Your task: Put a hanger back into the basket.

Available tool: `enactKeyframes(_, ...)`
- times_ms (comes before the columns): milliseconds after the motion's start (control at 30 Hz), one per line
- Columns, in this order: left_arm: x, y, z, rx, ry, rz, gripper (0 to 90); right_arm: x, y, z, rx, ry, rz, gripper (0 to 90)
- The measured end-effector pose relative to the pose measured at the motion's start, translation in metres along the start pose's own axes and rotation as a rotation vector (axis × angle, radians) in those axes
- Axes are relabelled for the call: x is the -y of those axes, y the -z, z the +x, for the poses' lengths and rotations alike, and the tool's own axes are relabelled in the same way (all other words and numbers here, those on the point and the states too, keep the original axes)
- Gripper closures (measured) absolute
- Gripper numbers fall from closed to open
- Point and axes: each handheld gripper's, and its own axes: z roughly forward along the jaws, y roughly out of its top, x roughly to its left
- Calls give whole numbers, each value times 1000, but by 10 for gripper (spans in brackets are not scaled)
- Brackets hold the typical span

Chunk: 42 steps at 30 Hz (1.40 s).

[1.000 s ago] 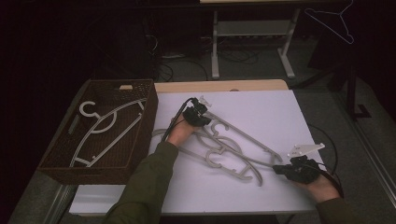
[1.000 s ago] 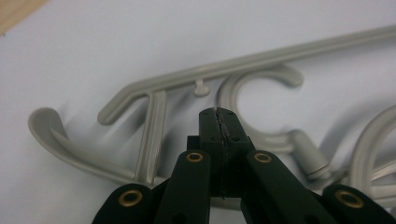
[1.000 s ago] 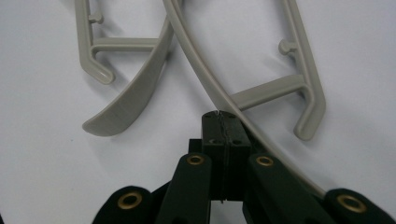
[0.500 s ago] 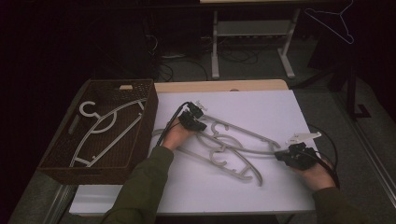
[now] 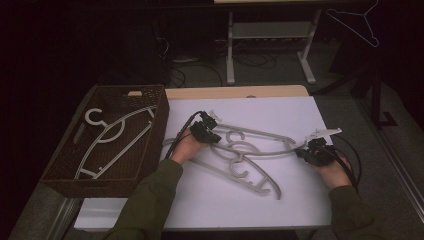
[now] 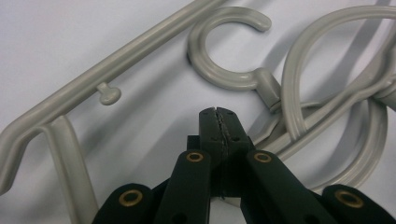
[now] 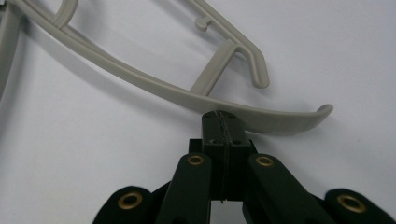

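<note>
Where a white tabletop (image 5: 280, 107) carries everything: woven brown basket (image 5: 60, 172) at far left with one grey hanger (image 5: 112, 135) inside; left gripper (image 5: 209, 134) jaws pressed together, empty, beside tangled grey hangers (image 5: 240, 150) at centre; right gripper (image 5: 305, 152) likewise closed, gripping nothing, tips at a hanger end.

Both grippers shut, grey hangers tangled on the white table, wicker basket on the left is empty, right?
Not empty: the high view shows a grey hanger lying in the wicker basket. The rest holds: left gripper and right gripper are shut, tangled hangers on the white table.
</note>
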Motion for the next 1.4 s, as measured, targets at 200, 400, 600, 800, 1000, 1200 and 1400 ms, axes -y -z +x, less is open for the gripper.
enactKeyframes(200, -2, 3, -6, 26, -4, -6, 900, -3, -8, -9, -3, -49, -17, 898)
enactKeyframes(400, -3, 2, -9, 72, 8, -11, 900, -9, -15, -10, 7, -53, -8, 898)
enactKeyframes(600, -5, 2, -15, 99, 1, 1, 900, -26, -25, -11, 27, -38, -25, 898)
enactKeyframes(800, -5, 1, -21, 145, -14, 36, 900, -35, -36, -15, 46, -50, -29, 898)
enactKeyframes(1000, 3, -1, -26, 153, -39, 42, 878, -39, -40, -18, 46, -65, -59, 898)
enactKeyframes(1200, 8, 21, -25, 143, -22, -64, 738, -36, -18, -16, 16, -71, -104, 771)
enactKeyframes(1400, 17, 30, -32, 182, -63, -91, 621, -30, 7, 0, -44, -51, -125, 461)
